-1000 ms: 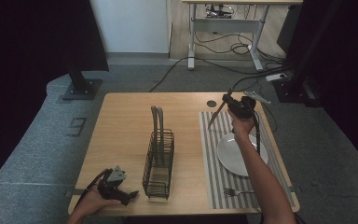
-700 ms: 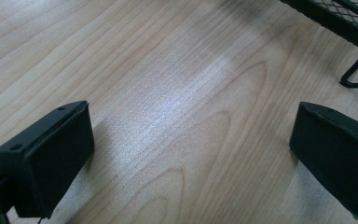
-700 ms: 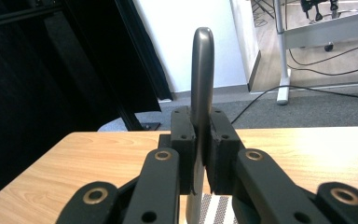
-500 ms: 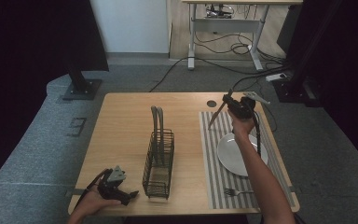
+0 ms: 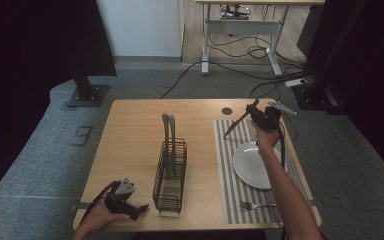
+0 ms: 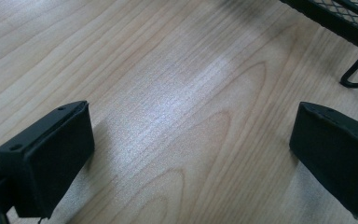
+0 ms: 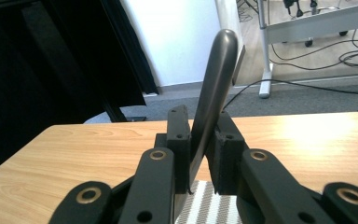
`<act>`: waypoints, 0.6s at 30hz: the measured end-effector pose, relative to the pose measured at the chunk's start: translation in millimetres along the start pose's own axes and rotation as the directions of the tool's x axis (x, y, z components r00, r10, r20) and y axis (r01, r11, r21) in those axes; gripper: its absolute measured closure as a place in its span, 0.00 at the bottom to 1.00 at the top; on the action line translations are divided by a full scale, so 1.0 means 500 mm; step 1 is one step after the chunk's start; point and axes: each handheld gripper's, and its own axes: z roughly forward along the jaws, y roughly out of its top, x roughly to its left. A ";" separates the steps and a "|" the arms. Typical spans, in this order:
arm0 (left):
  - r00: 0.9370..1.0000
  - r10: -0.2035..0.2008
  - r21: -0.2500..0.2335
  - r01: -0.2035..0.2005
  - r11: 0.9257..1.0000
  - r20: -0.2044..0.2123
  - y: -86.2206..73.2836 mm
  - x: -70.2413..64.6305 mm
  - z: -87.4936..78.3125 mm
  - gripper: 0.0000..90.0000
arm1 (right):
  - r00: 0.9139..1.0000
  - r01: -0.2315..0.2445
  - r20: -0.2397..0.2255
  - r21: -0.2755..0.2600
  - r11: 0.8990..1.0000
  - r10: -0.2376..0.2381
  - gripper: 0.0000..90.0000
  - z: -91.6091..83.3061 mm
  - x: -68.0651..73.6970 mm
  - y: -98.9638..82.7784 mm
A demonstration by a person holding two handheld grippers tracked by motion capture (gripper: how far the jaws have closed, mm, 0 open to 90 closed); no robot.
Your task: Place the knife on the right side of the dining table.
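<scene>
Right gripper [image 5: 252, 111]: fingers clamped on the dark metal table knife [image 7: 213, 93], their grip just eased a touch, knife not let go.
Knife position: held aloft at 1 o'clock of the white round plate [image 5: 252, 165], over the striped placemat [image 5: 225, 165].
Left gripper [image 5: 130, 207]: fingers apart, rested on the wooden desk [image 6: 168, 116].
Black wire cutlery basket [image 5: 170, 172]: likely the knife's destination.

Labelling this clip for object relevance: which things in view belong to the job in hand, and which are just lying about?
In the job:
- knife, clamped in the right gripper above the striped placemat
- plate and fork, laid on that placemat
- wire caddy, probably where the cutlery belongs

Lying about:
- left gripper, open, resting idle on the table
- floor cables
- desk frame behind
</scene>
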 end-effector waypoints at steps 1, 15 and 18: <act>1.000 0.000 0.000 0.000 1.000 0.000 0.000 0.000 0.000 0.00 | 1.000 -0.003 0.001 0.004 1.000 0.003 0.88 -0.001 -0.003 0.000; 1.000 0.000 0.000 0.000 1.000 0.001 0.000 0.000 0.000 0.00 | 0.999 0.030 0.031 0.037 0.999 -0.031 0.85 -0.007 -0.016 0.002; 1.000 0.000 0.000 0.000 1.000 0.000 0.000 0.000 0.000 0.00 | 0.999 0.032 0.041 0.042 0.999 -0.034 0.85 -0.007 -0.019 0.002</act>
